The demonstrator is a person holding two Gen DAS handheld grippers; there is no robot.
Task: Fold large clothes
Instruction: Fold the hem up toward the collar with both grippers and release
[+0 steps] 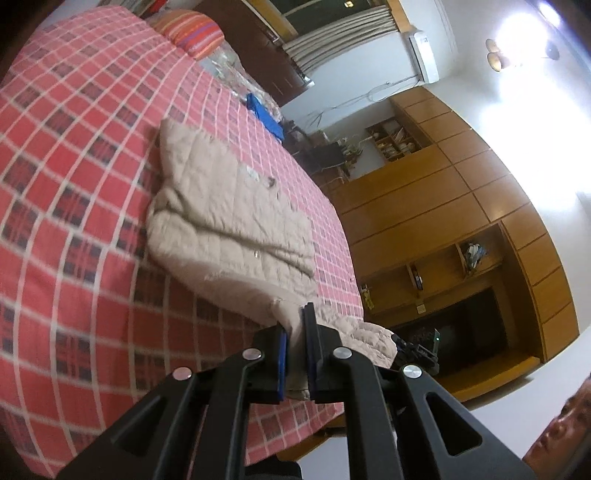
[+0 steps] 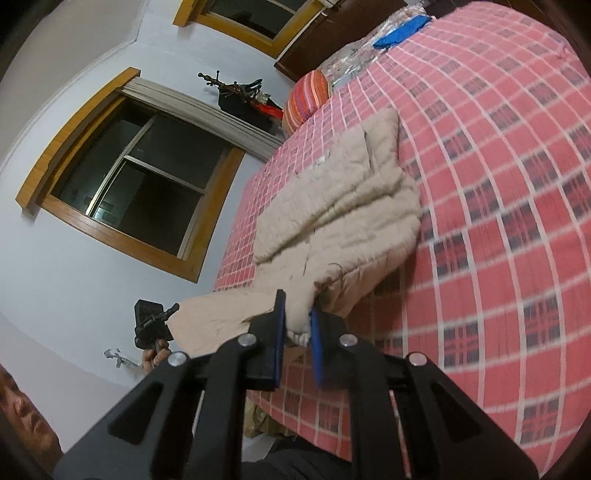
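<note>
On the bed (image 1: 74, 184), seen through the left wrist camera, a beige quilted jacket (image 1: 221, 206) lies spread across the red checked cover, and the left gripper (image 1: 295, 332) has its fingers clamped on the near edge of the cloth, raised off the cover, probably to carry that edge over for a fold. Beyond stand a striped pillow (image 1: 190, 31), wooden cupboards (image 1: 443, 206) and a wall air conditioner (image 1: 424, 55). From the right wrist camera, the right gripper (image 2: 297, 325) likewise pinches the jacket's (image 2: 351, 206) near edge, so both ends lift together. Dark windows (image 2: 140, 177) and a coat stand (image 2: 240, 92) line the pale wall.
</note>
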